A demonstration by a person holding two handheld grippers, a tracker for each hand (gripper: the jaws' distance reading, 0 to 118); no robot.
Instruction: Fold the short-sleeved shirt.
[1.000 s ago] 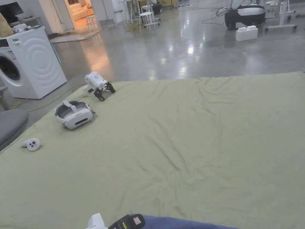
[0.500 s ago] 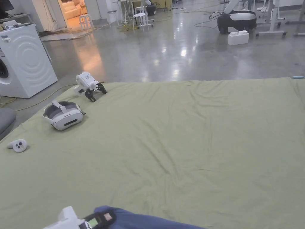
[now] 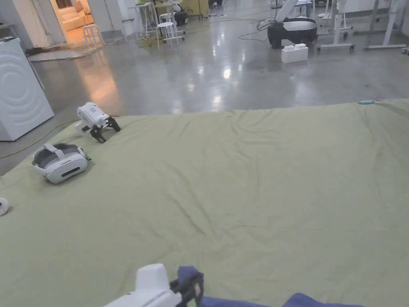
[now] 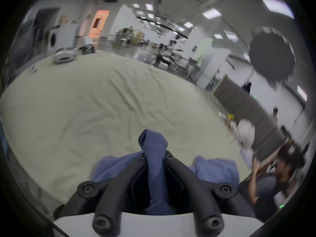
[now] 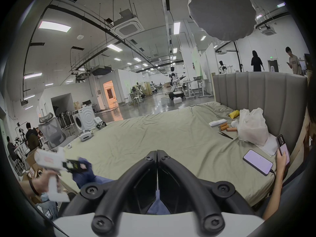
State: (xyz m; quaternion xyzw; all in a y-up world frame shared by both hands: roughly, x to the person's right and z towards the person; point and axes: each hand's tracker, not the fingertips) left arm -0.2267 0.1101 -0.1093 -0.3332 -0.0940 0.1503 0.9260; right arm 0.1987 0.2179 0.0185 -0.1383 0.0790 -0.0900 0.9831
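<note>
Left gripper has come up and forward with the shirt since a second ago; more of its white body shows at the bottom edge of the head view.

Left gripper (image 4: 154,155) is clamped on a bunched fold of the blue short-sleeved shirt (image 4: 153,148); the rest of the shirt trails back and to its right, heaped at the near edge of the bed (image 3: 239,180), not spread. Long axis unreadable while it's crumpled. Right gripper (image 5: 157,152) has its jaws pressed together with nothing between them, above blue cloth near the person. The left has the cloth; the open bed lies ahead of both. VR headset (image 3: 60,163) and spare gripper (image 3: 95,120) sit far left, well apart.
</note>
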